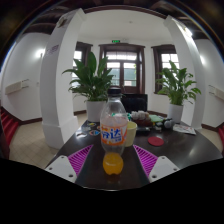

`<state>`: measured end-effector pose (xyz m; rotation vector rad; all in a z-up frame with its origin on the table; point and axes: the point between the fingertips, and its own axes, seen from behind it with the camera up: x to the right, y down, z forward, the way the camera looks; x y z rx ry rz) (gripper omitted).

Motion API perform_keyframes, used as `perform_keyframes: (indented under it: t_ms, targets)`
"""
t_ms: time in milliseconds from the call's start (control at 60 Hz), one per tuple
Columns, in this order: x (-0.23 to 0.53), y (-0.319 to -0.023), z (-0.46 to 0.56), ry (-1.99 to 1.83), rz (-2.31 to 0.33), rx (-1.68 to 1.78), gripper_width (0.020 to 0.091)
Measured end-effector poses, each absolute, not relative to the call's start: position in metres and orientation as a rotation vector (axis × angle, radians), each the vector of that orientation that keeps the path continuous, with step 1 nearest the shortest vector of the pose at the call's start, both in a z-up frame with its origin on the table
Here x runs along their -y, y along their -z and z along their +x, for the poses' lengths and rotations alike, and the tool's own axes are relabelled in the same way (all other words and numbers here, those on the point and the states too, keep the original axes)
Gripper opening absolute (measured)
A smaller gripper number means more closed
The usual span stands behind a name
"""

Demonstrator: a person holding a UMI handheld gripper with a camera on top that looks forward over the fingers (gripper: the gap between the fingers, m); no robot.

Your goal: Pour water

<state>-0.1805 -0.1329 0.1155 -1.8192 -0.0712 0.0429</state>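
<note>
so I've got the gripper point(112, 163) spread wide with the orange soda bottle point(114, 132) standing upright dead centre between the fingers, gaps both sides, on the dark round table point(185, 148), cup point(130, 133) just behind it to the right.

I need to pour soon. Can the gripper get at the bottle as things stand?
Probably yes: the bottle stands upright between the gripper's open fingers, with nothing in between them.
</note>
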Motion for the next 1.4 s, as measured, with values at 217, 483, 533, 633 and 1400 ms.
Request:
perform_keyframes:
  t_ms: [217,483,533,633,1400]
  targets:
    - [0.063,-0.120,-0.210,-0.042,-1.756,0.064,0.0769]
    - [0.034,-0.120,-0.216,-0.007,-1.718,0.054,0.0489]
    - [0.036,-0.121,-0.216,-0.019,-1.706,0.063,0.0448]
    - [0.036,-0.122,-0.212,-0.058,-1.685,0.048,0.0370]
    - [-0.075,-0.183,-0.305,-1.187,-1.480,-0.885,0.0352]
